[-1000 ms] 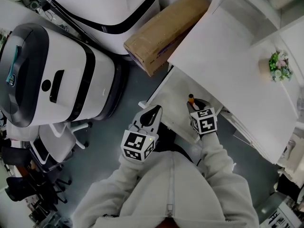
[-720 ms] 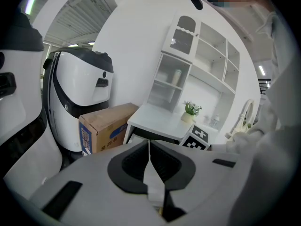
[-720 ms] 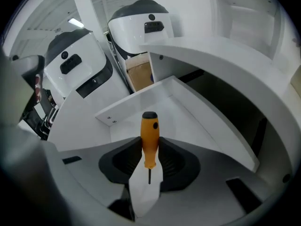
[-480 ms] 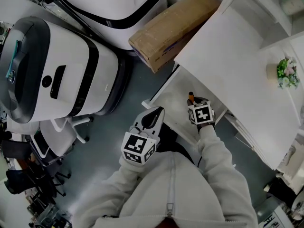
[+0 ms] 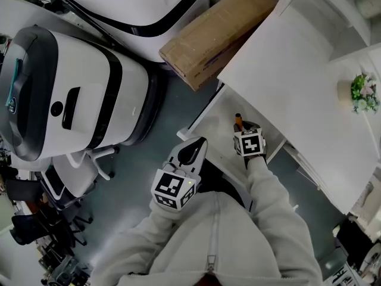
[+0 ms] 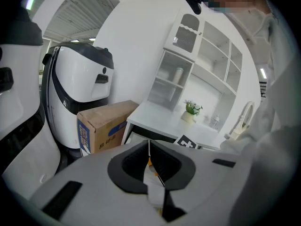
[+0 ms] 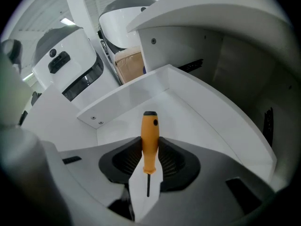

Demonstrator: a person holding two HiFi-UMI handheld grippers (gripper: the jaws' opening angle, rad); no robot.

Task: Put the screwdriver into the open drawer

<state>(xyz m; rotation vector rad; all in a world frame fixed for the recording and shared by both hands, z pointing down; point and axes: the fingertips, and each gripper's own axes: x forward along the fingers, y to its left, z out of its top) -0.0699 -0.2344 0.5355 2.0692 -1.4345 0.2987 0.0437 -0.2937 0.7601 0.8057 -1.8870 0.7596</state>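
An orange-handled screwdriver (image 7: pixel 149 142) with a black end cap stands between the jaws of my right gripper (image 7: pixel 150 149), which is shut on its handle; the thin metal shaft points back toward the camera. In the head view this screwdriver (image 5: pixel 239 121) pokes out past my right gripper (image 5: pixel 243 130), low over the open white drawer (image 5: pixel 211 127). The drawer's white floor and walls (image 7: pixel 202 121) fill the right gripper view. My left gripper (image 5: pixel 191 149) hangs by the drawer's near front corner, its jaws (image 6: pixel 149 145) shut with nothing in them.
The white desk top (image 5: pixel 297 70) overhangs the drawer, with a small potted plant (image 5: pixel 363 93) on it. A cardboard box (image 5: pixel 214 37) lies on the floor beside the desk. Two large white machines (image 5: pixel 65 94) stand to the left, and an office chair (image 5: pixel 65 180) is below them.
My right gripper has sunk lower into the drawer with the screwdriver still in it. The left gripper has stayed in place.
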